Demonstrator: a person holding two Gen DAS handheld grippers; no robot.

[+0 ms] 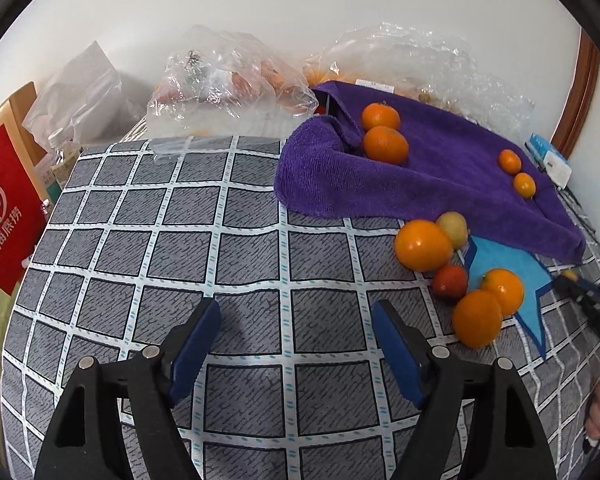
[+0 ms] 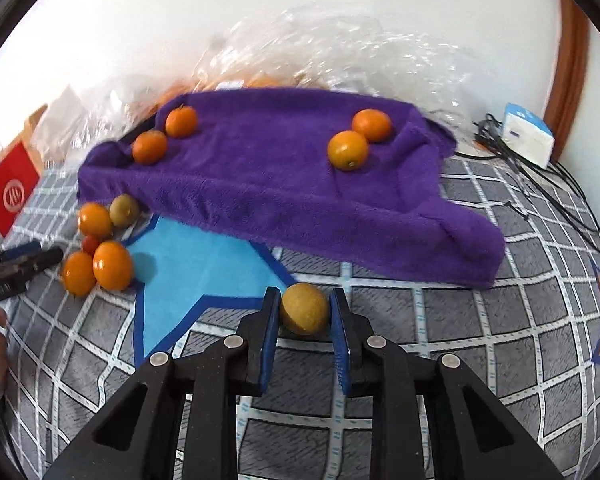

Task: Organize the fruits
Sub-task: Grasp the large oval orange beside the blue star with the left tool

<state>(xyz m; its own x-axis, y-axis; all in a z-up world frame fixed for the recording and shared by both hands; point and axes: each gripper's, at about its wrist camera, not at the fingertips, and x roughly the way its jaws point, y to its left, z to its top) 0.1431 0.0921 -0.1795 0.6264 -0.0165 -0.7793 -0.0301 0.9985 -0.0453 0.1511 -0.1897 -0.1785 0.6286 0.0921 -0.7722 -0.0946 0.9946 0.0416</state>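
Observation:
My right gripper (image 2: 305,304) is shut on a small yellow-brown fruit (image 2: 304,309), held just above the checked cloth in front of the purple towel (image 2: 280,184). Two pairs of oranges lie on the towel, one at its left (image 2: 150,146) and one at its right (image 2: 348,150). A cluster of oranges (image 2: 112,265), a small red fruit (image 2: 90,244) and a greenish fruit (image 2: 125,210) sits left of the blue star patch (image 2: 188,264). My left gripper (image 1: 296,316) is open and empty over the cloth, left of that cluster (image 1: 422,245).
Clear plastic bags (image 1: 228,84) with more fruit lie behind the towel by the wall. A red paper bag (image 1: 8,204) stands at the left table edge. A white box (image 2: 528,134) and black cables (image 2: 540,184) lie at the right.

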